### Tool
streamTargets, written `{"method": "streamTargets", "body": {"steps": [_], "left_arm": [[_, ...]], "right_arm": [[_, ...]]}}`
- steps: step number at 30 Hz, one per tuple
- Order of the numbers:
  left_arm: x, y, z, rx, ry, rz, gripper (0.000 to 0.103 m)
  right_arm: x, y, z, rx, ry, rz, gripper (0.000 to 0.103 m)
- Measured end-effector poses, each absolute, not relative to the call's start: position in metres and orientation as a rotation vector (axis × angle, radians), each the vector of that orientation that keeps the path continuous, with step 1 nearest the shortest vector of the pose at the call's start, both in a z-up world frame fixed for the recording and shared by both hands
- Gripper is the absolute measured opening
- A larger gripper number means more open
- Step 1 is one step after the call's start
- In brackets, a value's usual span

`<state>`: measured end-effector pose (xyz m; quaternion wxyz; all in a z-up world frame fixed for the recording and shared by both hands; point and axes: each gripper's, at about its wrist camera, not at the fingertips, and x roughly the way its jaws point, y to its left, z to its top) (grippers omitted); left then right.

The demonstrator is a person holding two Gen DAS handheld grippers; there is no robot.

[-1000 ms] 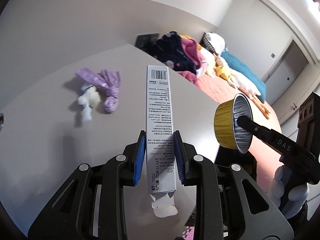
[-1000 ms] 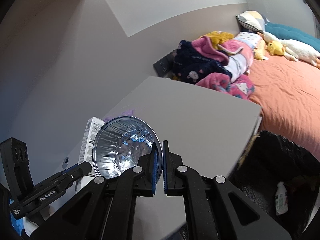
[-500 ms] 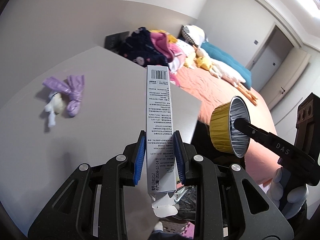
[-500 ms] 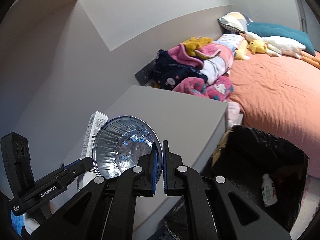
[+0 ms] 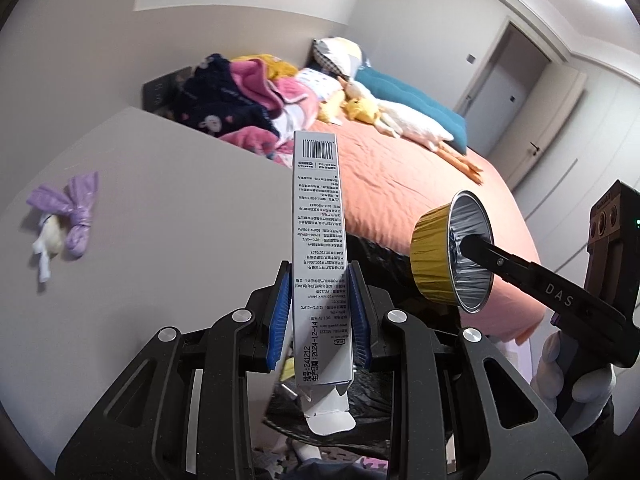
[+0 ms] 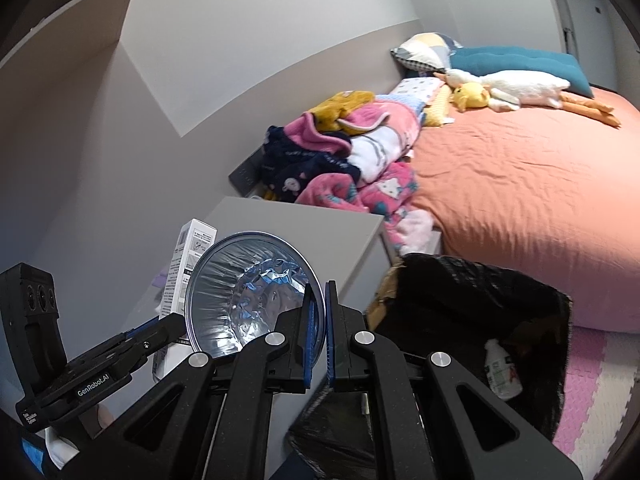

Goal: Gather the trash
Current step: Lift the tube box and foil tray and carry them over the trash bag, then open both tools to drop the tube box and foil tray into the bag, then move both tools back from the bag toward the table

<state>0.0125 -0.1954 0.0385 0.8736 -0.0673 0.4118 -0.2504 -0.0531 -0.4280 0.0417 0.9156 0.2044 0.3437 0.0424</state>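
A long white carton (image 5: 318, 248) printed with a barcode and small text is clamped upright between the blue pads of the left tongs (image 5: 319, 312), its torn flap hanging below the pads. A foil baking cup (image 5: 454, 256), gold outside and silver inside, is gripped by its rim in the right tongs (image 6: 316, 328), which are pressed fully together on the thin foil; the cup is held on its side, with the opening turned toward the right tongs.

As landmark the black-lined trash bin (image 6: 472, 320) is taken. It stands on the floor between the grey counter (image 5: 140, 240) and the bed (image 6: 520, 200) with the orange sheet. Both tongs are held near the bin, above its edge on the counter side, with the carton to the left of the cup. Inside the bin a small white bottle (image 6: 500, 368) is seen. On the counter, well apart from the bin, a crumpled purple wrapper (image 5: 74, 208) with a white tissue (image 5: 50, 242) is left lying. Behind the bin, on the bed, a pile of clothes (image 6: 340, 160) is seen, and further back some plush toys (image 6: 508, 90). To the right of the bin a pink and white foam mat (image 6: 596, 380) is laid on the floor. A hand in a white glove (image 5: 568, 376) is seen on the handle of the right tongs
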Motion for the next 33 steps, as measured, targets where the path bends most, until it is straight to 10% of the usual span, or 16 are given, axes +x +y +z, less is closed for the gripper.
{"method": "streamTargets", "body": {"steps": [14,16,17,18,33], "left_arm": [[0.006,-0.256,0.026,-0.071,0.940,-0.677,0.030],[0.011,-0.263,0.021,-0.060,0.995,-0.693,0.051],[0.014,-0.267,0.016,-0.049,1.032,-0.667,0.086],[0.016,-0.269,0.015,-0.042,1.038,-0.648,0.095],[0.022,-0.271,0.015,0.007,0.979,-0.619,0.095]], "right_arm": [[-0.072,-0.480,0.029,0.514,0.778,-0.038,0.006],[-0.074,-0.489,0.028,0.553,0.782,-0.049,0.032],[-0.076,-0.492,0.029,0.561,0.776,-0.073,0.046],[-0.082,-0.496,0.030,0.566,0.750,-0.120,0.066],[-0.075,-0.501,0.034,0.548,0.699,-0.132,0.068]]}}
